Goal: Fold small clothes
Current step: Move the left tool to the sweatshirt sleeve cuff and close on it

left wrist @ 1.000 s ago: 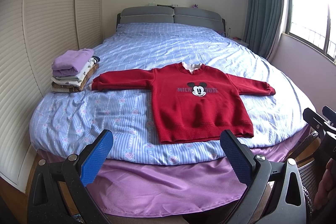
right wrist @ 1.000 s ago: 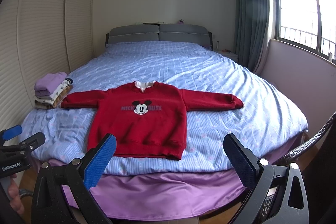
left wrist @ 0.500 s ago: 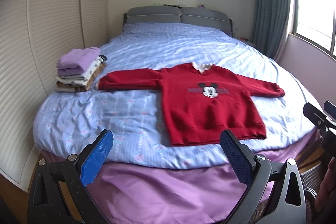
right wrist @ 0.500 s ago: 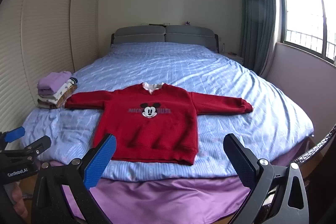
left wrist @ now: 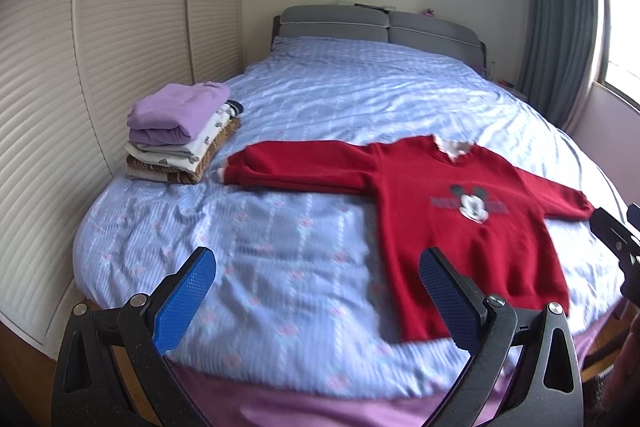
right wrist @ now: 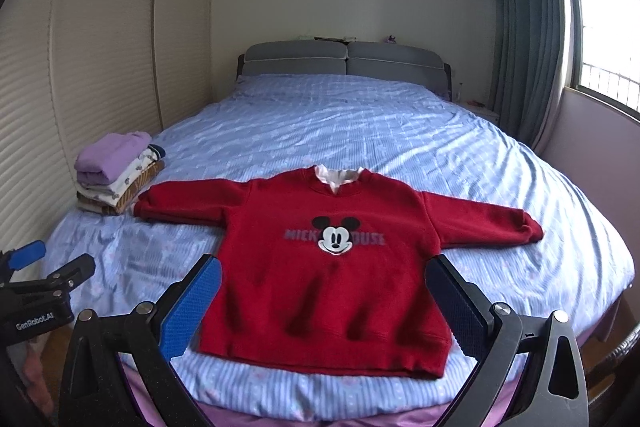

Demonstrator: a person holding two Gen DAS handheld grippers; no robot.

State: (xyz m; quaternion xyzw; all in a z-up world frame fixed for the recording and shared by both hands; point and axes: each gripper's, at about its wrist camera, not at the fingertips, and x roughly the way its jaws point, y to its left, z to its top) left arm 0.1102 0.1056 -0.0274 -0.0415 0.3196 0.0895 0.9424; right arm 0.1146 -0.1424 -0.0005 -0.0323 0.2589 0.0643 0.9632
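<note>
A: Where do we stand? We count a stack of folded clothes [right wrist: 114, 183] at the bed's [right wrist: 400, 131] left edge, so part of the job looks done.

B: Agreed. The red sweatshirt [right wrist: 332, 267] lies flat, face up, sleeves spread, near the foot. No fold started.

A: Tools?

B: Our left tool [left wrist: 316, 303] and right tool [right wrist: 320, 311] both gape wide, holding nothing, above the bed's near edge.
</note>
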